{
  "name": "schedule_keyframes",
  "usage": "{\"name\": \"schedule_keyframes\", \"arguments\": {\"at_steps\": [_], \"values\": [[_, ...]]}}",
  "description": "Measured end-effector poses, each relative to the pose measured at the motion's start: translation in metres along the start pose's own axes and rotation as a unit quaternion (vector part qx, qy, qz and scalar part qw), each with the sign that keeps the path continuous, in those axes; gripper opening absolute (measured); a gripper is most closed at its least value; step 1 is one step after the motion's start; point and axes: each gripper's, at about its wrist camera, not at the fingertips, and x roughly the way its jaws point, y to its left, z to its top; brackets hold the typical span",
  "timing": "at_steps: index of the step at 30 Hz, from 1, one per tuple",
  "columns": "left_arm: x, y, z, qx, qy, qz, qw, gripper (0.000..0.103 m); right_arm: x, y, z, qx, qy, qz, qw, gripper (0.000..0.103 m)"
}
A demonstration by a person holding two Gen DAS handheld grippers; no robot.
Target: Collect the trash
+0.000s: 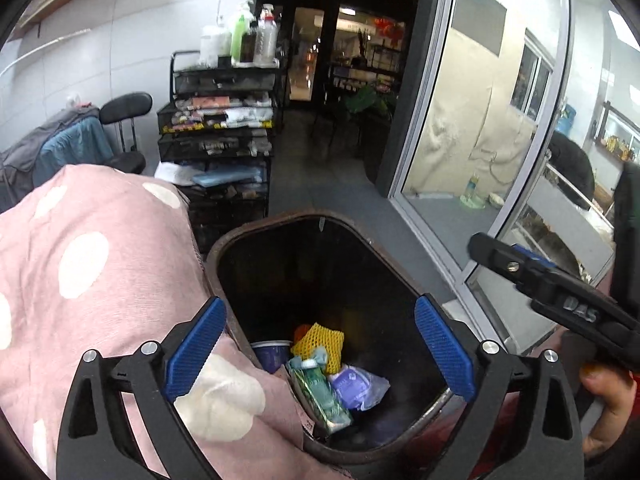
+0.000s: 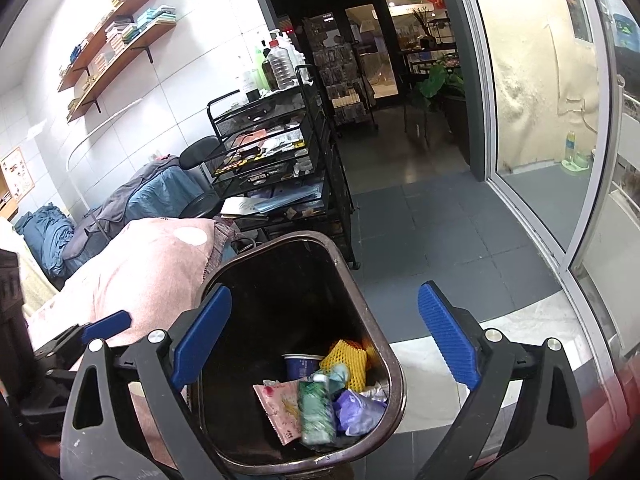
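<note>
Trash bin (image 2: 396, 364) held wrappers (image 2: 320, 408), cup (image 2: 300, 364); L gripper (image 1: 320, 344) & R gripper (image 2: 324, 340) hovered above, fingers wide, empty.

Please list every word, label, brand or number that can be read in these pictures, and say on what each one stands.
"DAS": raised letters on the black body of the right tongs.
Print on the green packet, pink wrapper and blue cup in the bin: too blurred.
Wall poster: too small.
</note>
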Motion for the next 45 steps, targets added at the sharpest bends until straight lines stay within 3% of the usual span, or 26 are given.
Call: {"name": "schedule_keyframes", "arguments": {"at_steps": [8,14,19,23,29,34,39,45], "values": [[-0.066,0.006,-0.01,-0.006,-0.091,0.023,0.9955,0.098,-0.004,0.016,-0.005,-0.021,-0.012,0.016,1.0,0.096],[-0.112,0.027,-0.033,-0.038,-0.14,0.093,0.9851,0.098,-0.017,0.044,-0.02,-0.043,-0.032,0.038,0.998,0.097],[-0.147,0.038,-0.056,-0.043,-0.172,0.176,0.9683,0.098,-0.032,0.083,-0.04,-0.086,-0.05,0.06,0.993,0.098],[-0.171,0.05,-0.071,-0.075,-0.195,0.218,0.9533,0.098,-0.046,0.112,-0.06,-0.117,-0.062,0.076,0.988,0.097],[-0.2,0.057,-0.09,-0.083,-0.223,0.28,0.9301,0.098,-0.071,0.151,-0.092,-0.18,-0.085,0.111,0.974,0.098],[-0.217,0.061,-0.107,-0.094,-0.228,0.305,0.9199,0.098,-0.096,0.169,-0.113,-0.198,-0.128,0.122,0.964,0.098],[-0.227,0.065,-0.114,-0.107,-0.233,0.308,0.916,0.098,-0.114,0.181,-0.122,-0.217,-0.157,0.141,0.953,0.098],[-0.23,0.065,-0.119,-0.121,-0.234,0.306,0.9147,0.098,-0.123,0.186,-0.122,-0.211,-0.151,0.154,0.953,0.098]]}}
